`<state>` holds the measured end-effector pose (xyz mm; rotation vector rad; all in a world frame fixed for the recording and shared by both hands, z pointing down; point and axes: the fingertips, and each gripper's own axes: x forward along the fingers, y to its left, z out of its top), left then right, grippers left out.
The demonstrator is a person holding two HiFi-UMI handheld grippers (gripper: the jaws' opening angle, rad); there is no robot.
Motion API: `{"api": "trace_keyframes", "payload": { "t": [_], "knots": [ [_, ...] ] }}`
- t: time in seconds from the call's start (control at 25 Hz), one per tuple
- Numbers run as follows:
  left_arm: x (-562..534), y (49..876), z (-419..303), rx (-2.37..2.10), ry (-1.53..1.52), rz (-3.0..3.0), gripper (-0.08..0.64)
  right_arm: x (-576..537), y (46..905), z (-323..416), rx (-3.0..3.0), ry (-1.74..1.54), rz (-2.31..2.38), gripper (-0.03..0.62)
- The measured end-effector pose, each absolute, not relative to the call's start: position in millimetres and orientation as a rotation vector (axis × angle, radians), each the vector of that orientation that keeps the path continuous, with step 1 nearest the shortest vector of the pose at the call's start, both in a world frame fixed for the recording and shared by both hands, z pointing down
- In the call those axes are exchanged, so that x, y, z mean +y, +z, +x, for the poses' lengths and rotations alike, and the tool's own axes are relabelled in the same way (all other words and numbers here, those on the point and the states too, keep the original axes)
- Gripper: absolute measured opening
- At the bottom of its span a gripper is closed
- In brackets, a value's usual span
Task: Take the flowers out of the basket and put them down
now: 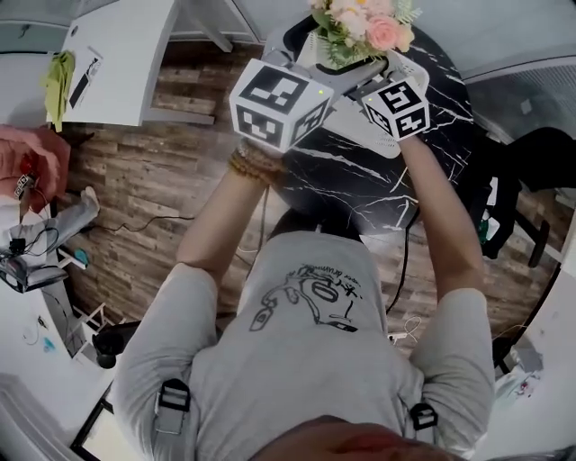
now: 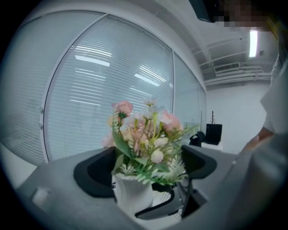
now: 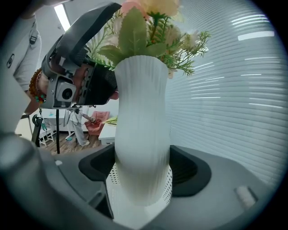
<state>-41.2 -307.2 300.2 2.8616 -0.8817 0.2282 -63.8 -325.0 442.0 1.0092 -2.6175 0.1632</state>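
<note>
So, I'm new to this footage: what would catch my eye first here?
The pink and cream flowers in a white ribbed vase, held over the round black marble table at the head view's top. The left gripper and right gripper flank it; the right one's jaws clamp the vase, the white perforated basket showing below.

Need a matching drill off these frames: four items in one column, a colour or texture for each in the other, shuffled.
Items:
1. vase
2. flowers
3. table
4. basket

Descriptions:
A. black with white veins
B. pink and cream
C. white, ribbed
D. white, perforated

Pairs: 1-C, 2-B, 3-A, 4-D
</note>
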Motion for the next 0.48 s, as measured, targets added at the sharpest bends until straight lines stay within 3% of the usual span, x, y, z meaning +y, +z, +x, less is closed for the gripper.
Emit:
{"api": "trace_keyframes", "payload": {
  "t": [0.48],
  "knots": [
    [-285,233,-39,-0.896,0.19,2.923,0.459,-306,373,-61,-2.658,0.143,1.038,0.38]
  ]
}}
